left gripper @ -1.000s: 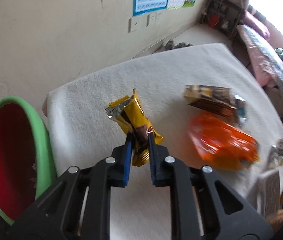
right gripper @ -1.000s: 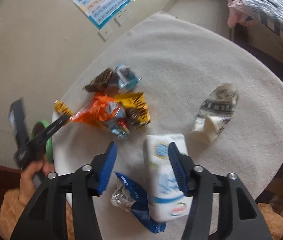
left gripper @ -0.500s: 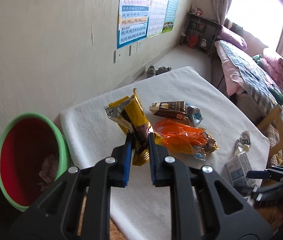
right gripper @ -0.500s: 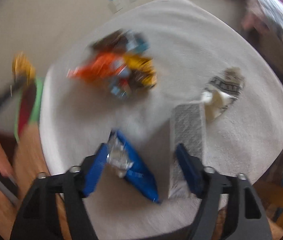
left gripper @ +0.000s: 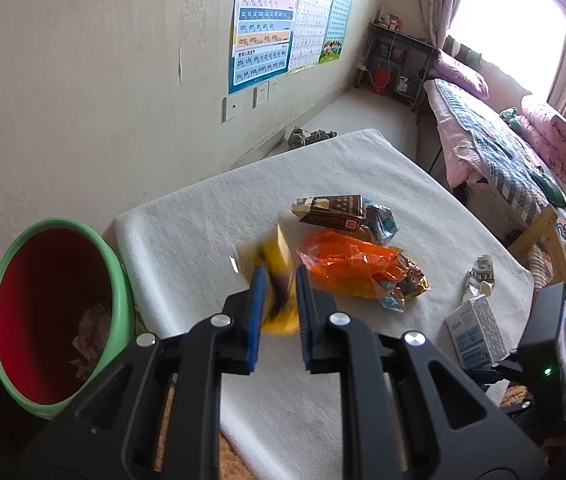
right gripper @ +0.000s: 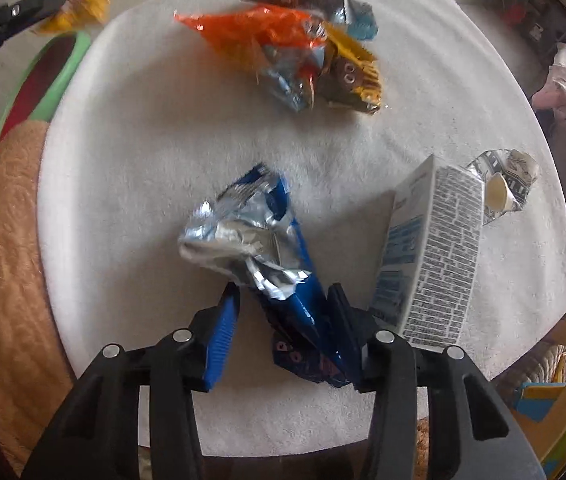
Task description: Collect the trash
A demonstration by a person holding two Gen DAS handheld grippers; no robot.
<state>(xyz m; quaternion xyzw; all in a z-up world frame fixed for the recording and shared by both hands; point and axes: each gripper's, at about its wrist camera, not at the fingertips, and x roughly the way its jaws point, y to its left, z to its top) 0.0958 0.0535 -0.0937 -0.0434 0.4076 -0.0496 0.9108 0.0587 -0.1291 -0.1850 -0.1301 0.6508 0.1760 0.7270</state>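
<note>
Trash covers one white-clothed table beside one green bin: one white carton, one orange bag. Left gripper clamps one yellow wrapper; right gripper, jaws just closing, straddles one blue wrapper.

We see: yellow wrapper, blurred | orange bag | brown carton | blue-and-silver foil wrapper | white carton, blue panels, black print | bin, green rim, red inside, at 9 o'clock | white cloth
</note>
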